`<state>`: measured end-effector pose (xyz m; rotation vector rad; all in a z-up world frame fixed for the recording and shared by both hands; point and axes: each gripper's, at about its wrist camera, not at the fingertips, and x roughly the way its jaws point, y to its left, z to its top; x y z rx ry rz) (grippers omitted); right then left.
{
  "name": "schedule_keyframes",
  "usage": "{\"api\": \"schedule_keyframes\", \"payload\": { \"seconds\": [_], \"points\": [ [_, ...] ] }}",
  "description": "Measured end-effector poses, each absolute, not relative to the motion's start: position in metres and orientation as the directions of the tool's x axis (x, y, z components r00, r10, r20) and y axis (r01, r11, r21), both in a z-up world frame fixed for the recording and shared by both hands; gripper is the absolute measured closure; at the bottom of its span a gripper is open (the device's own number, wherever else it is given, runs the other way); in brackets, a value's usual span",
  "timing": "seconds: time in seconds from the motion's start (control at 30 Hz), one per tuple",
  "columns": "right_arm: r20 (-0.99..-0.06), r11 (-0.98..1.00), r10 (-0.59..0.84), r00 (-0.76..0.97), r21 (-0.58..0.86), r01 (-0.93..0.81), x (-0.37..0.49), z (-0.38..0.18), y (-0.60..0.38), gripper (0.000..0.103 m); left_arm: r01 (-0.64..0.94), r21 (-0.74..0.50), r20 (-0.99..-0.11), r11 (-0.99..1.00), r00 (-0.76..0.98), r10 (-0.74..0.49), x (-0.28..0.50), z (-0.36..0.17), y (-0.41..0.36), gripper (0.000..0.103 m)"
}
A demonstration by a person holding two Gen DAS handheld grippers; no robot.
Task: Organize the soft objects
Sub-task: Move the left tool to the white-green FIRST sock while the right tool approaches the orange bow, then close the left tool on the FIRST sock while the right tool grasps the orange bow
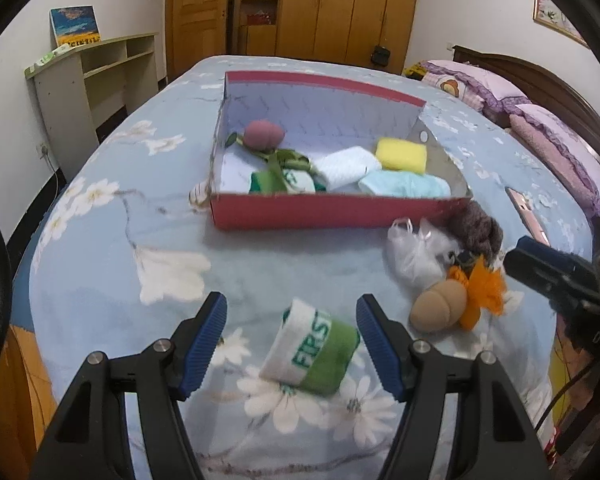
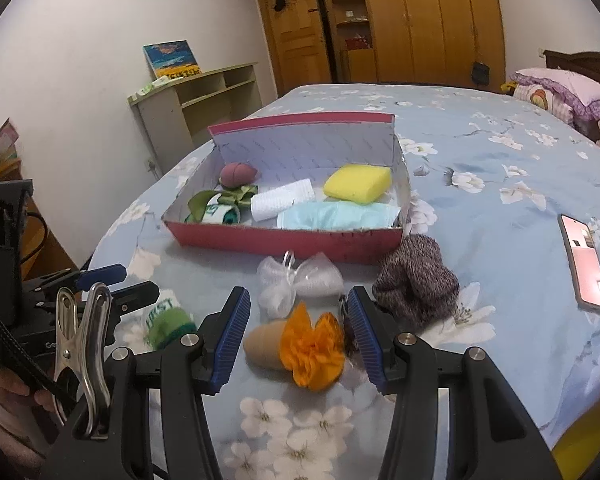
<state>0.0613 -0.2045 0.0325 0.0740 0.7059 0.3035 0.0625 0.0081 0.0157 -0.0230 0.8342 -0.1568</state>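
On the bed (image 1: 100, 240), near its foot edge, the left tool (image 1: 290, 340) hangs wide apart around a rolled green-and-white sock (image 1: 312, 354), pads clear of it. The right tool (image 2: 294, 336) is partly spread around a tan plush with an orange flower (image 2: 300, 346), not gripping. Just beyond lie a white mesh pouch (image 2: 296, 280) and a knitted roll (image 2: 416, 280), touching the red box (image 2: 284, 240) of soft items.
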Motion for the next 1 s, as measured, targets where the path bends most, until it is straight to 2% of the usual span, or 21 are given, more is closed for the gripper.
{"api": "schedule_keyframes", "payload": {
  "seconds": [0.23, 0.4, 0.57, 1.0],
  "points": [
    [-0.642, 0.957, 0.284, 0.712, 0.149, -0.248, 0.053, 0.024, -0.211, 0.051, 0.136, -0.098, -0.767, 0.986, 0.621, -0.162, 0.055, -0.007, 0.004, 0.034],
    [-0.656, 0.959, 0.274, 0.704, 0.125, -0.256, 0.045, 0.019, -0.215, 0.051, 0.161, -0.096, -0.766, 0.982, 0.618, -0.176, 0.055, -0.014, -0.003, 0.046],
    [-0.668, 0.961, 0.262, 0.697, 0.112, -0.254, 0.038, 0.009, -0.216, 0.051, 0.161, -0.097, -0.764, 0.982, 0.621, -0.177, 0.058, -0.018, -0.006, 0.05],
    [-0.721, 0.952, 0.298, 0.625, 0.179, -0.247, 0.055, -0.041, -0.217, 0.051, 0.146, -0.082, -0.793, 0.986, 0.59, -0.153, 0.067, -0.036, -0.009, 0.05]
  ]
}}
